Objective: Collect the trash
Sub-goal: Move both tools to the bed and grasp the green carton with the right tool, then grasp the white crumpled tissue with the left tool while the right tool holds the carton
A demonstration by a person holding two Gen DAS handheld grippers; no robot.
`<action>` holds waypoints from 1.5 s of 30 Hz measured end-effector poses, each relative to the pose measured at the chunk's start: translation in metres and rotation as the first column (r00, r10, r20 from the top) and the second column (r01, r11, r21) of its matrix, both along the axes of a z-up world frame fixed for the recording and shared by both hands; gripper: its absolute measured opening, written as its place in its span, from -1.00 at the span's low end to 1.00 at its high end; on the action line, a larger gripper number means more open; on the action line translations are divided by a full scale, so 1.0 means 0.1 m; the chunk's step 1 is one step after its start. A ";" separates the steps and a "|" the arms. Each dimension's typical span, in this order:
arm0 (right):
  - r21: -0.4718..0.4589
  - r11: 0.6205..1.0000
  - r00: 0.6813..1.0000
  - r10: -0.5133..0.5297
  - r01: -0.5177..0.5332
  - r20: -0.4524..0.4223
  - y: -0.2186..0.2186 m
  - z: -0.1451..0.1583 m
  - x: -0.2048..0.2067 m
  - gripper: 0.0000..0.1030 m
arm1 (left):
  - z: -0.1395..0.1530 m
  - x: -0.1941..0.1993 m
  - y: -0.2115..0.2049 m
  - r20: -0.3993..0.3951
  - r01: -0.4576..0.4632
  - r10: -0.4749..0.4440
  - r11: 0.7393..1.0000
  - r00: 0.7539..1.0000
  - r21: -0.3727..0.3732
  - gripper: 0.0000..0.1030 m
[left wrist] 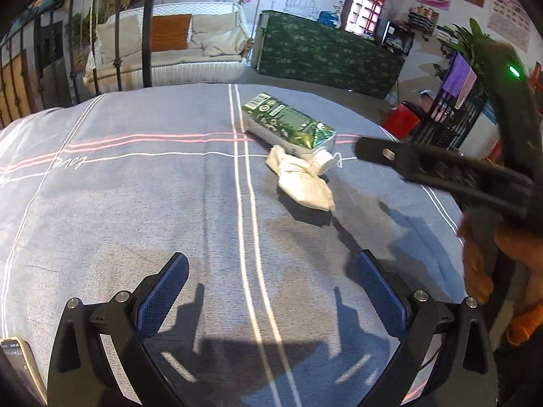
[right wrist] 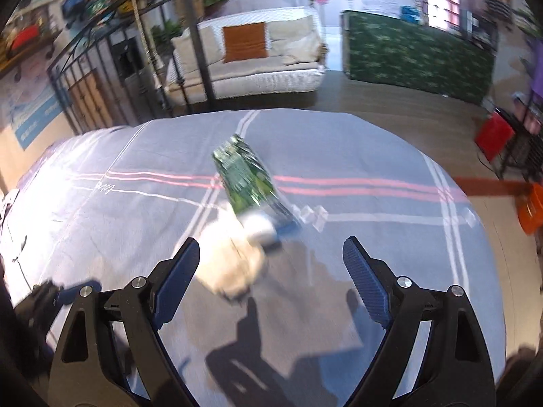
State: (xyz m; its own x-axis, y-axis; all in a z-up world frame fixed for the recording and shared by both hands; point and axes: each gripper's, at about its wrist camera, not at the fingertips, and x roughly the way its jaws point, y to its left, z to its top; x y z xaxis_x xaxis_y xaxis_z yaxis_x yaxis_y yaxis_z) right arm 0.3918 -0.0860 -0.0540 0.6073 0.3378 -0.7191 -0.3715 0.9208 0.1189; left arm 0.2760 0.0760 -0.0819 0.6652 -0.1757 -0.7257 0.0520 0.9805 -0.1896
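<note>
A green drink carton (left wrist: pixel 288 123) with a white cap lies on its side on the grey striped tablecloth (left wrist: pixel 135 203). A crumpled white tissue (left wrist: pixel 300 178) lies against its cap end. My left gripper (left wrist: pixel 271 271) is open and empty, low over the cloth, short of the tissue. The right gripper shows in the left wrist view as a dark body (left wrist: pixel 441 169) reaching in from the right, near the carton's cap. In the blurred right wrist view my right gripper (right wrist: pixel 271 257) is open, with the tissue (right wrist: pixel 234 264) between its fingers and the carton (right wrist: pixel 244 179) just beyond.
A phone (left wrist: pixel 17 363) lies at the cloth's near left edge. Beyond the table stand a white sofa (left wrist: pixel 169 51), a green-covered counter (left wrist: pixel 325 54), a black iron railing (left wrist: pixel 51 54) and a red bin (left wrist: pixel 400 118) on the floor at the right.
</note>
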 end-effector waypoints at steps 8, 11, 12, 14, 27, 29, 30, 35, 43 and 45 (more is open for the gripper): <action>-0.134 0.987 0.996 0.080 -0.085 -0.046 0.63 -0.15 0.69 0.55 | -0.06 0.16 0.09 -0.038 -0.010 0.008 0.999 0.999 -0.033 0.89; -0.213 0.970 0.991 0.105 -0.120 -0.083 0.80 -0.26 0.93 0.47 | -0.08 0.22 0.06 -0.051 0.006 -0.007 1.000 0.999 -0.031 0.89; -0.228 0.965 0.989 0.108 -0.128 -0.096 0.81 -0.29 0.98 0.46 | -0.08 0.23 0.05 -0.052 0.010 -0.012 0.999 0.999 -0.031 0.89; -0.256 0.958 0.987 0.103 -0.131 -0.119 0.84 -0.35 1.09 0.41 | -0.09 0.25 0.04 -0.053 0.018 -0.020 0.999 0.998 -0.036 0.89; -0.222 0.970 0.988 0.072 -0.101 -0.137 0.68 -0.43 1.24 0.00 | -0.14 0.35 0.01 -0.080 0.021 -0.024 0.999 0.996 -0.046 0.89; -0.190 0.979 0.992 0.049 -0.070 -0.114 0.59 -0.38 1.18 -0.01 | -0.10 0.39 -0.01 -0.068 0.021 -0.025 0.998 0.997 -0.059 0.89; -0.177 0.982 0.993 0.040 -0.059 -0.108 0.54 -0.36 1.15 -0.04 | -0.08 0.42 -0.02 -0.066 0.023 -0.027 0.998 0.997 -0.060 0.89; -0.139 0.990 0.999 -0.023 0.018 -0.035 0.26 -0.22 0.98 -0.05 | -0.08 0.63 -0.20 -0.073 0.074 -0.075 0.997 0.995 -0.011 0.89; -0.079 0.988 0.991 -0.126 0.130 0.053 -0.29 0.01 0.69 -0.04 | -0.16 0.93 -0.46 -0.095 0.135 -0.130 0.990 0.987 0.043 0.88; -0.083 0.987 0.988 -0.131 0.138 0.079 -0.36 0.06 0.58 -0.04 | -0.18 0.98 -0.54 -0.097 0.152 -0.146 0.986 0.985 0.065 0.87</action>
State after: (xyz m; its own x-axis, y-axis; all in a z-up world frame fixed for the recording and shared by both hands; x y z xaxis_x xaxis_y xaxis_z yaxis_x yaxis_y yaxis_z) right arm 0.4495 -0.1222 -0.0478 0.6946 0.1873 -0.6946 -0.2484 0.9686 0.0128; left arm 0.3742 0.0221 -0.0996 0.5658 -0.2129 -0.7966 0.1844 0.9743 -0.1294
